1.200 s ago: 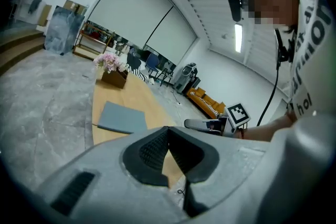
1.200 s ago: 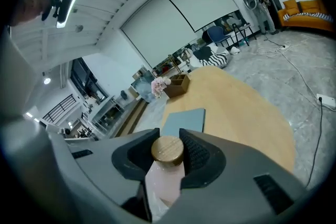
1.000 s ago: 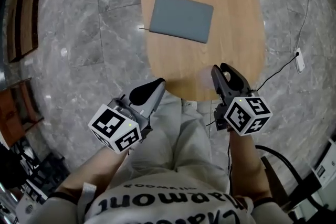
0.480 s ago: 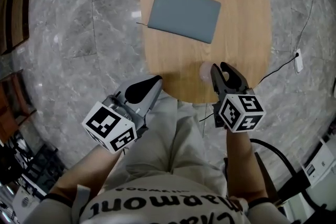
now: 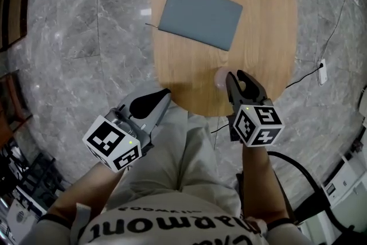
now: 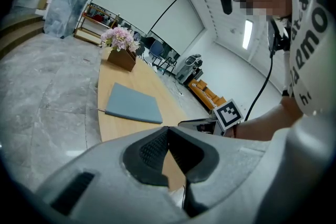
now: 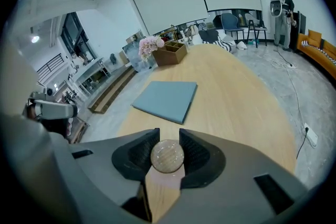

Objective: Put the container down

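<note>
A small clear round container (image 7: 167, 156) sits between the pads of my right gripper (image 7: 168, 155), which is shut on it. In the head view the container (image 5: 221, 77) shows as a pale glassy blob above the near end of the wooden table (image 5: 258, 20), just ahead of the right gripper (image 5: 234, 81). My left gripper (image 5: 156, 101) hovers off the table's near left edge, over the person's lap. In the left gripper view its jaws (image 6: 168, 136) meet at the tips with nothing between them.
A grey-blue flat pad (image 5: 199, 15) lies on the table farther out; the same pad (image 7: 167, 100) is ahead in the right gripper view. A wooden box with pink flowers (image 7: 169, 51) stands at the far end. Grey marble floor (image 5: 86, 37) surrounds the table; a cable and plug (image 5: 321, 70) lie to the right.
Both grippers have shifted slightly toward the left and lower in the head view, the right one now further over the table's near end with the container still in its jaws.
</note>
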